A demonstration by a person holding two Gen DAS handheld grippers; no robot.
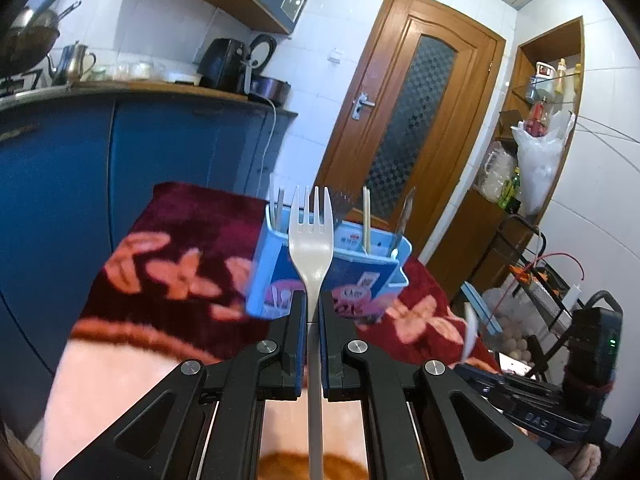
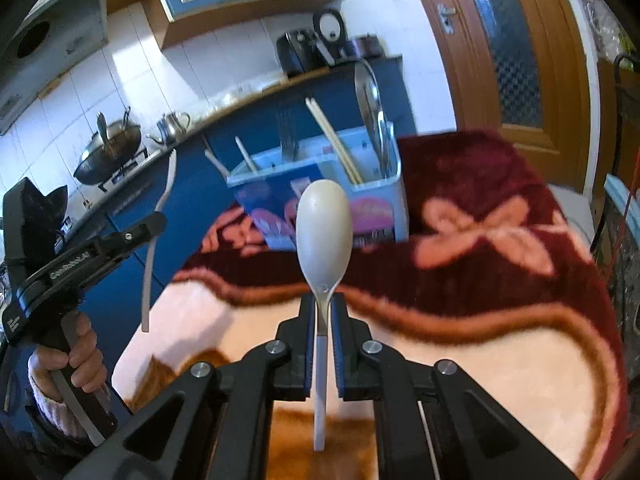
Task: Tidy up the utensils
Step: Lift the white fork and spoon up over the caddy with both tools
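The left gripper (image 1: 313, 312) has its jaws closed narrow on the neck of a pale plastic fork (image 1: 311, 236), tines up and handle running back between the black linkages; the fork stands just in front of a light-blue plastic utensil caddy (image 1: 276, 276) with a printed carton face, which sits on a dark red floral blanket (image 1: 176, 248) covering the surface. The right gripper (image 2: 323, 312) clamps the neck of a pale plastic spoon (image 2: 324, 232), bowl upward, its white handle passing down between the blue-lined jaws. From the right wrist view the same caddy (image 2: 394, 200) shows its open compartments — wooden chopsticks (image 2: 334, 144) leaning in the middle section, metal utensils (image 2: 384, 148) in the right-hand one, and more sticks (image 2: 246, 156) at the left end; the left wrist view shows only the tops of these above the rim. The right wrist view alone shows the left gripper (image 2: 154, 222) from the side, held off the surface's left edge with the fork (image 2: 154, 240) hanging through it, and the person's hand (image 2: 70, 364) wrapped round its handle. The left wrist view alone shows a brown wooden door (image 1: 404, 120) behind the caddy and part of the right gripper's body (image 1: 532, 408) low at the right.
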